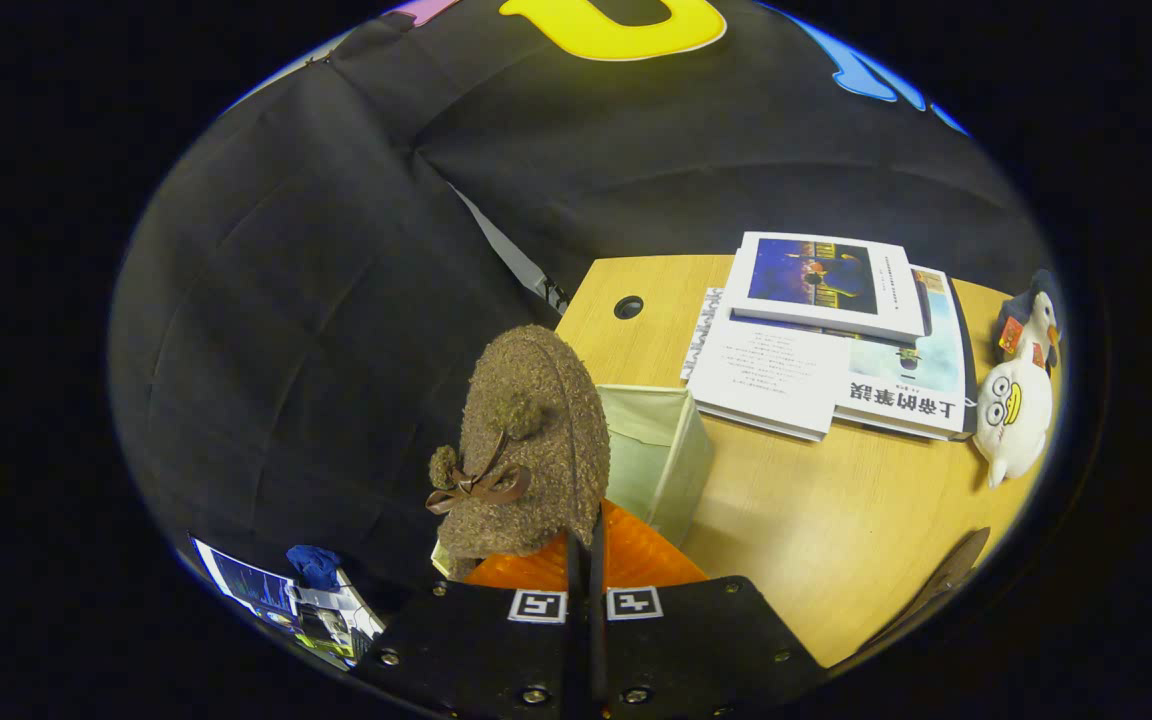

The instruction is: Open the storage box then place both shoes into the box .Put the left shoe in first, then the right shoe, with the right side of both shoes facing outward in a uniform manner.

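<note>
Gripper view shows your tongs (586, 560) pinching the brown fuzzy shoe (526, 450) by its edge, fingers nearly pressed together, with the shoe held upright just ahead of them. You have it beside the pale green box (661, 455), near the tabletop (836, 520) corner. Books (826, 330) and a plush toy (1016, 410) lie beyond.

One shoe (524, 440), one storage box (658, 455), three books (826, 283), two plush toys (1011, 412).
</note>
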Demonstrator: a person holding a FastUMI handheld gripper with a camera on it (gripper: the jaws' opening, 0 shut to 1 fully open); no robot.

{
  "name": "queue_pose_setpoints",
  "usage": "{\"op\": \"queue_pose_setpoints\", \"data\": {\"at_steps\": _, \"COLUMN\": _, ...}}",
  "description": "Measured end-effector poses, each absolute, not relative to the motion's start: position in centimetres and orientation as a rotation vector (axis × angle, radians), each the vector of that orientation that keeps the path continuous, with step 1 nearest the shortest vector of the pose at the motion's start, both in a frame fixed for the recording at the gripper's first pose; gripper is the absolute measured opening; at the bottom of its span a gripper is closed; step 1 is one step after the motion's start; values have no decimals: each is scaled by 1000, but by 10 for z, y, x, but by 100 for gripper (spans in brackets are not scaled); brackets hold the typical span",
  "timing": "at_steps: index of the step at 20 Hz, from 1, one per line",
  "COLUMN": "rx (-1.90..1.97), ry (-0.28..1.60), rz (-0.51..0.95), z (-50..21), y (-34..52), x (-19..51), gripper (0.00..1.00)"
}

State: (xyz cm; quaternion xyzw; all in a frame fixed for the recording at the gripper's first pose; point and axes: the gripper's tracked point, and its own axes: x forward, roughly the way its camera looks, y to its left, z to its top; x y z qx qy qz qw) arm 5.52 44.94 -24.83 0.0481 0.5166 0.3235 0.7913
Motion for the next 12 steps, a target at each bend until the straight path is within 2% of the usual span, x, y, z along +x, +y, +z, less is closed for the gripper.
{"op": "queue_pose_setpoints", "data": {"at_steps": 12, "rx": -16, "ry": 1238, "rz": 653, "z": -316, "y": 505, "x": 51, "gripper": 1}}
